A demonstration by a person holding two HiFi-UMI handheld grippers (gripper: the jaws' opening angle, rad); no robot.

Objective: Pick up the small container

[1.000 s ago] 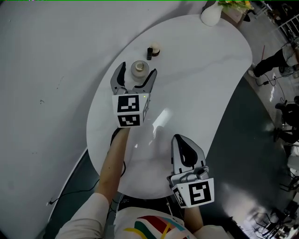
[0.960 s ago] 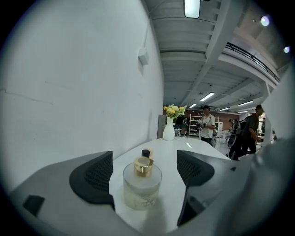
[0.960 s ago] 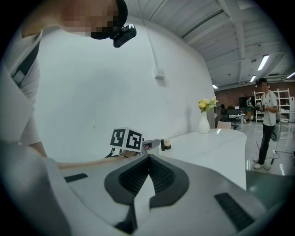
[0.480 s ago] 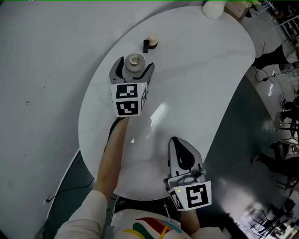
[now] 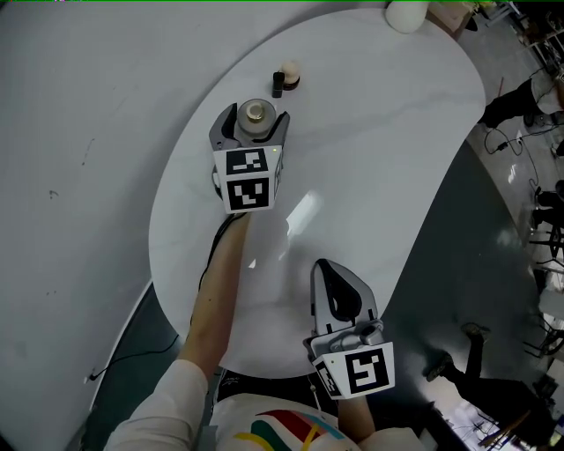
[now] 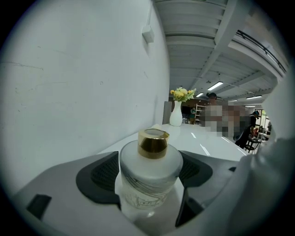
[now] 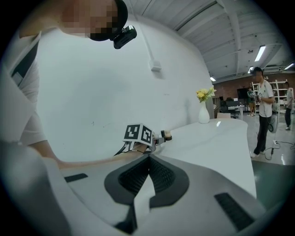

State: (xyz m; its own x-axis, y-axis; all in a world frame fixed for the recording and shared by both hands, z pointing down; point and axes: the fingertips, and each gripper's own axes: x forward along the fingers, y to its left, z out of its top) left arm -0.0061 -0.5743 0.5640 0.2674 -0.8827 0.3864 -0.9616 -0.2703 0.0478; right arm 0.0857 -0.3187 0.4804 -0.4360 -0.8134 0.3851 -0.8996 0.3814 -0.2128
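The small container [image 5: 256, 112] is a frosted white bottle with a gold cap, on the far left part of the white table [image 5: 379, 150]. My left gripper [image 5: 255, 121] is shut on it, one dark pad on each side of its body. In the left gripper view the container [image 6: 148, 161] fills the space between the jaws, upright; whether its base touches the table is hidden. My right gripper [image 5: 326, 271] hovers over the near table edge, shut and empty, and in the right gripper view its pads [image 7: 138, 177] meet.
A small dark piece with a cream top [image 5: 284, 79] sits just beyond the container. A white vase [image 5: 406, 15] with yellow flowers stands at the table's far end. Dark floor with cables lies right of the table, where a person [image 7: 263, 115] stands.
The left gripper's jaws, wide open around the container a second ago, have shut on it. The right gripper has stayed near the front edge.
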